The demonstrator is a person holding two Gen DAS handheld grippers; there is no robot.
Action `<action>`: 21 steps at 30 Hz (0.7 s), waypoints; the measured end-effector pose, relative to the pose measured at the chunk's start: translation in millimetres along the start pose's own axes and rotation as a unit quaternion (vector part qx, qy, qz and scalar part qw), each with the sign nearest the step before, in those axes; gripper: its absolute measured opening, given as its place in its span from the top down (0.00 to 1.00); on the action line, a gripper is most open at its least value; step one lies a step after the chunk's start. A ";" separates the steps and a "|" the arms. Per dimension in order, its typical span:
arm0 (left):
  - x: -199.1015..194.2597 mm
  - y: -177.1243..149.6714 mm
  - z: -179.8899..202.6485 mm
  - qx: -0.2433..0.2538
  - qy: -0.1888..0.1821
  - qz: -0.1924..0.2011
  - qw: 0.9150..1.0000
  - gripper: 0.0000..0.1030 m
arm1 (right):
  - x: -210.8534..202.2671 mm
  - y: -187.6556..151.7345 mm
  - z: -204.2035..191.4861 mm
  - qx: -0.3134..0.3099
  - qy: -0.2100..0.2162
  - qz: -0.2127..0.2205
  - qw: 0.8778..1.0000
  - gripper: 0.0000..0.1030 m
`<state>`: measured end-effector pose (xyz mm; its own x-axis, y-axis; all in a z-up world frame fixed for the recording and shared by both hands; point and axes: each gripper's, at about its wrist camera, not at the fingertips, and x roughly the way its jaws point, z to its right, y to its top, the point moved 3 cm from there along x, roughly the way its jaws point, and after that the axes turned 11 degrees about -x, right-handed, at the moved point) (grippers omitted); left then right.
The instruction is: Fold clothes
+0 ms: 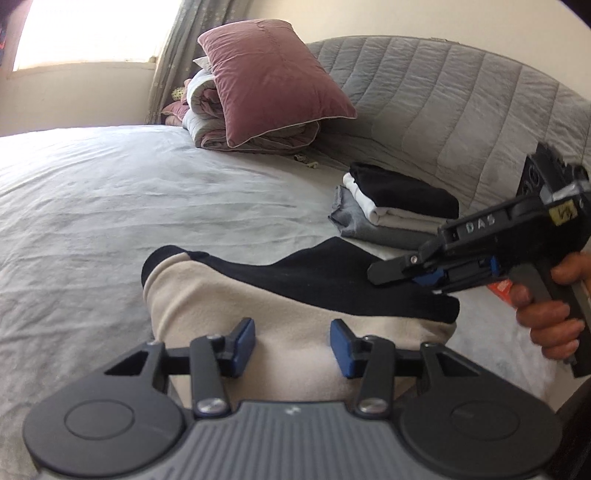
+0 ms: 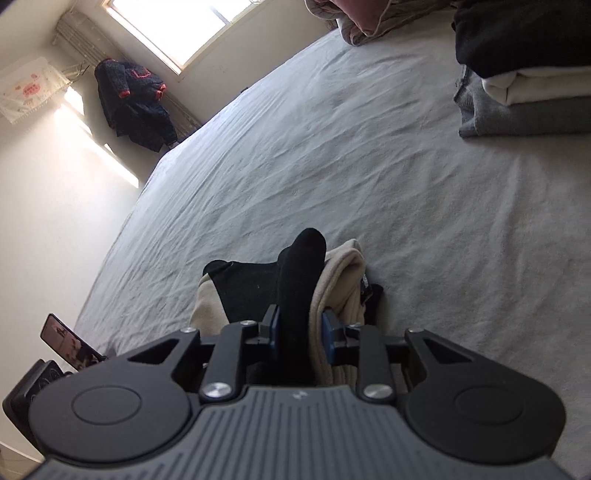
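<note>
Right wrist view — right gripper (image 2: 300,330) jaws pinch fleece garment (image 2: 291,280), its lower fold hidden; left gripper (image 1: 292,345) jaws spread.

I see bright sun pour through the window (image 2: 173,29), all white glare. The bed (image 1: 110,206) bends at the edges. My near gripper parts look blurry.

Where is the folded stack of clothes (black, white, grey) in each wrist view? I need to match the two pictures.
Left wrist view: the folded stack sits right of centre on the bed, against the quilted headboard, beyond the right gripper.
Right wrist view: the folded stack is in the top right corner, cut off by the edge.
Shared landmark: the beige and black garment, held in the right gripper.
</note>
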<state>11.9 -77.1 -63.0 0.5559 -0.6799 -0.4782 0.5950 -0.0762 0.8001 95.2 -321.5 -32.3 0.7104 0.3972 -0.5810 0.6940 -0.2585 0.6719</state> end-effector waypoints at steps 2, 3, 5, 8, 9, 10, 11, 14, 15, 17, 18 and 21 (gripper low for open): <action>-3.1 4.0 2.5 0.010 0.002 0.004 1.000 0.56 | -12.0 5.7 -5.5 -0.028 -0.009 0.029 0.999 0.65; -5.6 7.4 2.0 0.008 -0.003 0.008 1.000 0.56 | -16.6 8.1 -7.9 -0.042 -0.015 0.046 0.998 0.65; -8.8 12.8 -0.3 0.001 -0.007 0.021 1.000 0.56 | -22.0 12.6 -13.0 -0.070 -0.026 0.073 0.995 0.65; -7.5 15.7 -1.9 -0.011 -0.017 0.028 0.999 0.59 | -18.3 17.9 -23.4 -0.105 -0.018 0.093 0.990 0.65; -5.3 14.6 -0.9 -0.012 -0.023 0.025 0.999 0.59 | -14.1 19.3 -27.5 -0.118 -0.013 0.096 0.988 0.65; -2.5 12.5 1.1 -0.010 -0.028 0.020 0.999 0.59 | -8.8 20.0 -32.0 -0.134 -0.011 0.096 0.986 0.65; 0.9 9.6 3.8 -0.005 -0.031 0.012 0.999 0.59 | -2.9 19.9 -36.2 -0.150 -0.010 0.095 0.984 0.65; 7.7 -2.6 12.9 0.016 -0.031 0.001 0.999 0.61 | 18.6 15.8 -43.6 -0.188 -0.019 0.085 0.978 0.65; 8.6 -6.4 15.4 0.020 -0.031 0.000 0.999 0.61 | 26.0 14.0 -44.2 -0.196 -0.022 0.080 0.977 0.65; 8.6 -9.8 18.0 0.026 -0.033 0.000 0.999 0.61 | 39.0 9.4 -43.0 -0.210 -0.030 0.070 0.975 0.65; 8.5 -10.9 18.9 0.029 -0.034 0.000 0.999 0.61 | 44.6 7.9 -41.7 -0.217 -0.038 0.063 0.973 0.65; 7.3 -11.3 19.2 0.031 -0.045 -0.007 0.998 0.61 | 60.1 0.0 -32.6 -0.252 -0.091 0.034 0.963 0.79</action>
<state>-1.9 -95.2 -68.6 0.4921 -0.7412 -0.4566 0.5627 -0.1294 0.8165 134.0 -269.0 -52.3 0.7933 0.2213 -0.5672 0.5324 0.1998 0.8226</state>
